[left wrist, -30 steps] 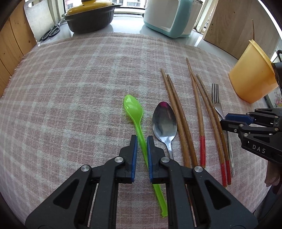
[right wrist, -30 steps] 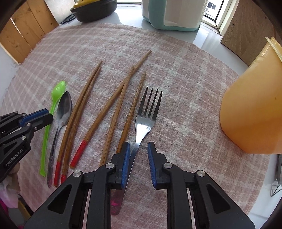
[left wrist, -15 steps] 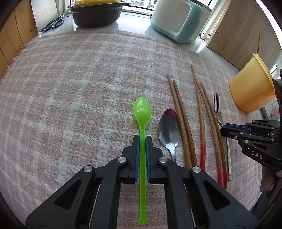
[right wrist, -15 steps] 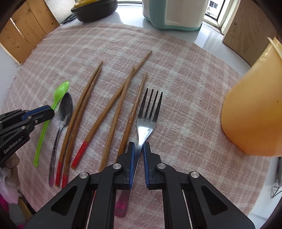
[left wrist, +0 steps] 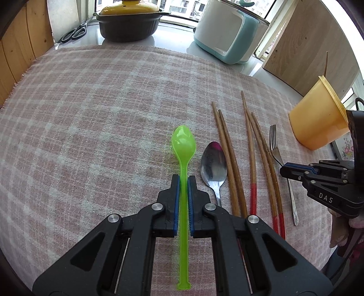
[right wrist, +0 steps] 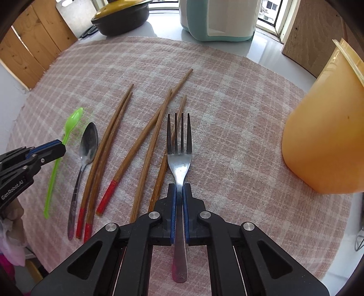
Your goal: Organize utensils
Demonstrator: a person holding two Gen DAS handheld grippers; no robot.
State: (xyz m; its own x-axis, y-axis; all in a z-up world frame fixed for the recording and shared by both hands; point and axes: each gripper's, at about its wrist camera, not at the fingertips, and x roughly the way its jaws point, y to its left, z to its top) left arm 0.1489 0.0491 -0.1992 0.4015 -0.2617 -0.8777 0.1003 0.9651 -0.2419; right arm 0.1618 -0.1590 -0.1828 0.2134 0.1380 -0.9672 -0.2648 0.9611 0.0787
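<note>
My left gripper (left wrist: 183, 182) is shut on the handle of a green plastic spoon (left wrist: 183, 145), whose bowl points away from me. Beside it on the checked cloth lie a metal spoon (left wrist: 213, 159) and several wooden chopsticks (left wrist: 229, 154) with red ends. My right gripper (right wrist: 179, 190) is shut on the neck of a metal fork (right wrist: 179, 141), tines pointing away. In the right wrist view the left gripper (right wrist: 53, 148) shows at the left edge over the green spoon (right wrist: 72, 120). The right gripper (left wrist: 289, 169) also shows in the left wrist view, on the fork (left wrist: 274, 145).
An orange plastic cup (right wrist: 323, 132) stands at the right, close to the fork. Behind the pink checked cloth (left wrist: 102, 102) sit a dark pot with a yellow lid (left wrist: 129, 21), a white and teal appliance (left wrist: 229, 29) and scissors (left wrist: 74, 34). Wooden boards flank both sides.
Both grippers closed: the left on the green spoon's handle, the right on the fork's neck. The green spoon swung straight between the left fingers, and the fork straightened in the right ones.
</note>
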